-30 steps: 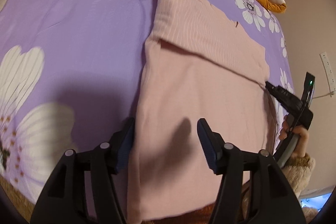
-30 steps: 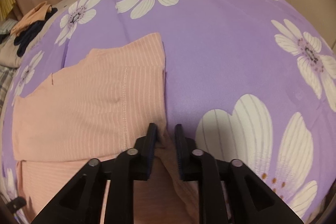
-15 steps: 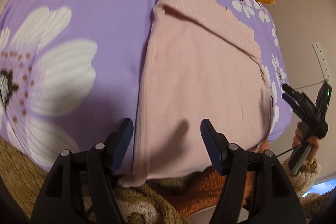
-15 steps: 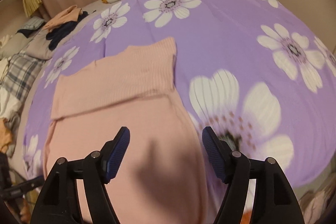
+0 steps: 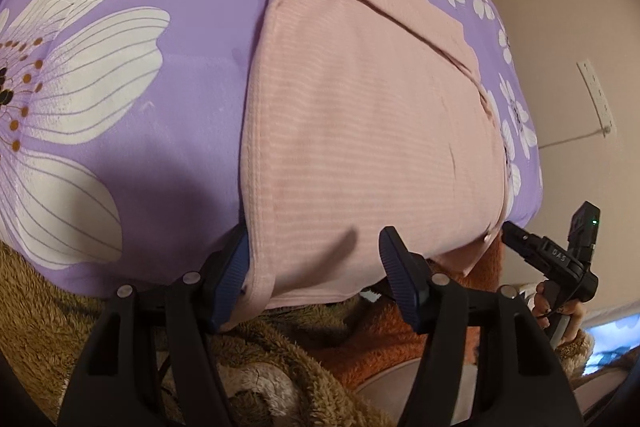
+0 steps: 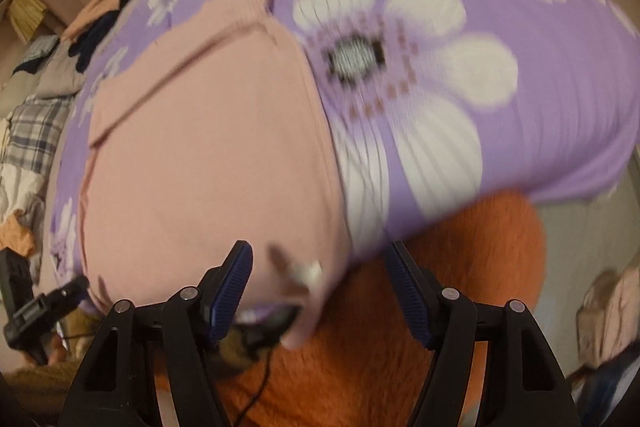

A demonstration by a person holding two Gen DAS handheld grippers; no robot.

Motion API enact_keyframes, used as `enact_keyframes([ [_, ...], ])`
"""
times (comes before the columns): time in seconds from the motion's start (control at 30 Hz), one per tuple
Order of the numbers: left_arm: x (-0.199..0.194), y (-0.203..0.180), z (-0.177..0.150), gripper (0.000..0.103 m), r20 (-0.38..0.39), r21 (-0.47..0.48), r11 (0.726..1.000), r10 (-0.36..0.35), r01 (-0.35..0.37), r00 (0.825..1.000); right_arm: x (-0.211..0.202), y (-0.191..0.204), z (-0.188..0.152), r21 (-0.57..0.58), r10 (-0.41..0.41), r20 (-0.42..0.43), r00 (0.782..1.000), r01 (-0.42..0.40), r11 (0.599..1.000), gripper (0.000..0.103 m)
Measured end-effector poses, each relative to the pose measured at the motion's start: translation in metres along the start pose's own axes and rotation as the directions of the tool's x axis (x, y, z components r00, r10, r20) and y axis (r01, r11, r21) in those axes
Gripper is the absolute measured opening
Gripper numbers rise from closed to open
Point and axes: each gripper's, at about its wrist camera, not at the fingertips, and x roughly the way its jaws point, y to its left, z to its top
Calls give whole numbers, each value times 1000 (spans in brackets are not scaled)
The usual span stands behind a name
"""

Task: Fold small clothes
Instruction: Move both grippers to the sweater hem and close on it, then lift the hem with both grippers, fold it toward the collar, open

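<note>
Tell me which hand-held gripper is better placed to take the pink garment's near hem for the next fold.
Probably the left hand-held gripper: its open jaws already straddle the near left corner of the pink garment. The right hand-held gripper, also open, sits over the other near corner, but its view is blurred.

A pale pink ribbed garment (image 5: 360, 131) is seen spread flat across the centre of the frame on purple flowered bedding, its upper part folded over, its lower hem hanging past the edge.
</note>
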Motion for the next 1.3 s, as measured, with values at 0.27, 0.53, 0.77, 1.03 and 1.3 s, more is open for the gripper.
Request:
enact_keyframes([
  [0.27, -1, 10, -6, 10, 18, -29, 999, 44, -44, 999, 32, 7, -15, -11, 49, -142, 989, -51, 999, 18],
  [0.53, -17, 6, -1, 7, 71, -57, 998, 2, 2, 998, 3, 50, 7, -145, 145, -107, 984, -160, 977, 5],
  [0.77, -33, -10, 25, 6, 149, -11, 996, -82, 85, 985, -33, 81, 50, -224, 344, -34, 938, -343, 912, 5],
  [1.03, -31, -21, 64, 7, 190, 45, 997, -69, 62, 979, -22, 83, 105, -194, 381, 93, 920, -359, 913, 5],
  [1.3, -12, 0, 102, 7, 124, -46, 997, -56, 63, 991, 14, 54, 132, -75, 199, 152, 968, -190, 979, 5],
])
